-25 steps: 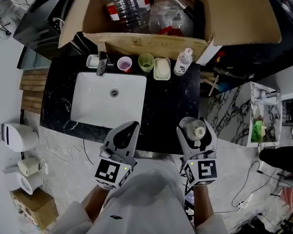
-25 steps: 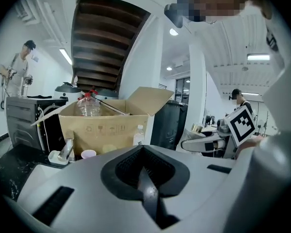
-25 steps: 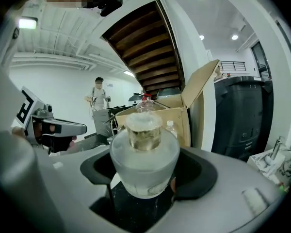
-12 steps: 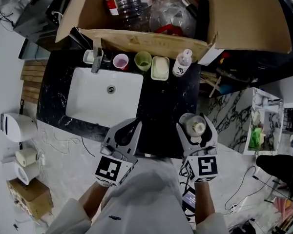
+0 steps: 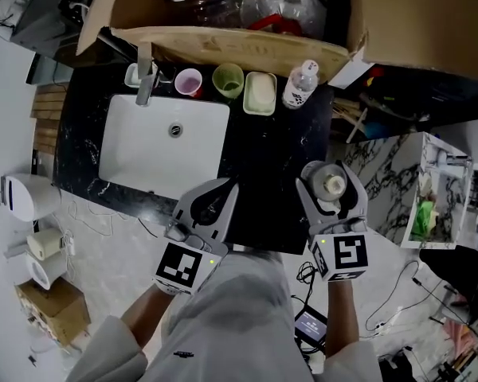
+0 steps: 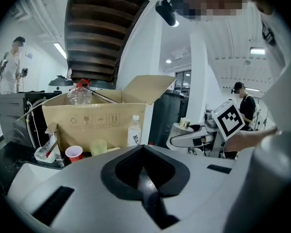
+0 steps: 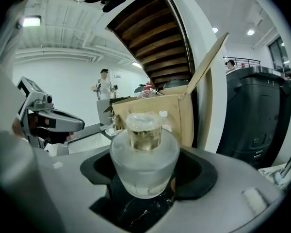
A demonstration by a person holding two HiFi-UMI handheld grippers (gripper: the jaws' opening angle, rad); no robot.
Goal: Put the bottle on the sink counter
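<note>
Seen from above, a white sink point(image 5: 163, 146) is set into the left part of a black marble counter point(image 5: 275, 157). Along the counter's top edge stand a pink cup point(image 5: 189, 80), a green cup point(image 5: 228, 78), a soap dish point(image 5: 260, 92) and a clear plastic bottle point(image 5: 300, 84), all just below an open cardboard box point(image 5: 247, 42). The task looks partly done. A squat frosted bottle point(image 5: 328, 186) has been brought over the lower right part of the counter but has not been released, and whether its base touches the stone cannot be told. What remains is to set it down and let go. At lower centre, the left gripper point(image 5: 223, 189) has its jaws closed together with nothing between them. To its right, the right gripper point(image 5: 329, 180) has its jaws spread wide, clasping the frosted bottle's round body upright, cap uppermost.
</note>
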